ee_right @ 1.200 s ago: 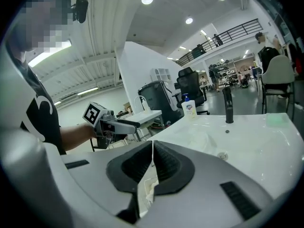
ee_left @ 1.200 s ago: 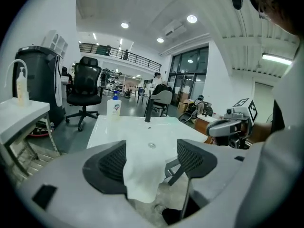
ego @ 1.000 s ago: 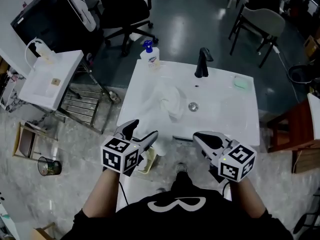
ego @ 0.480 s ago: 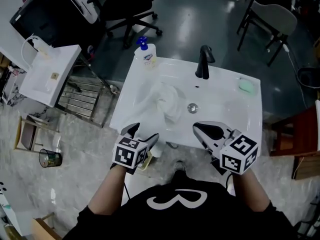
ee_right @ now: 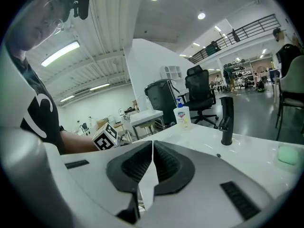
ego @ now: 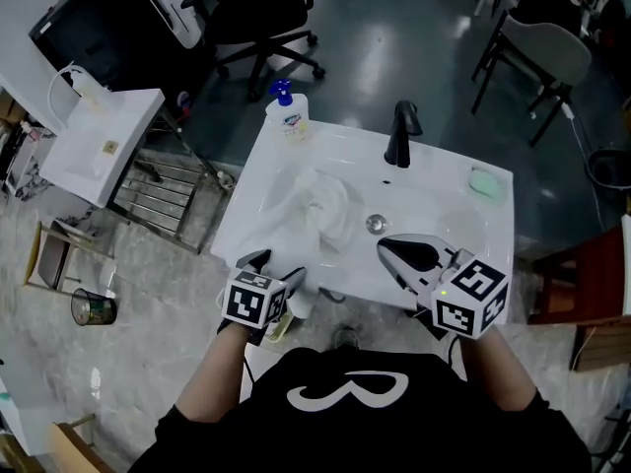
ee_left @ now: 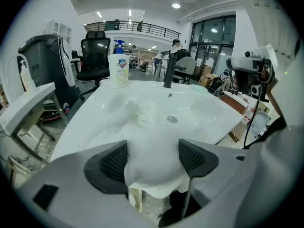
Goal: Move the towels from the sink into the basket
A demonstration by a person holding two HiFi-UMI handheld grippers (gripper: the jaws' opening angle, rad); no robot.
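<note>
A crumpled white towel lies in the white sink, left of the drain; the left gripper view shows the same towel. My left gripper hangs below the sink's front rim. Its jaws have just been opening and stand wide in the left gripper view. Another white towel sags between the pads, over a cream basket. In the head view that towel and the basket peek out under the gripper. My right gripper is shut and empty at the sink's front edge, pads together.
A black faucet and a soap bottle stand on the sink's far rim, and a green soap lies at its right. A second white basin on a metal rack is to the left. Chairs stand behind.
My left gripper has sunk below the sink's front rim, toward the basket, with the towel between its jaws. The right gripper has shifted a little along the front edge and stays shut.
</note>
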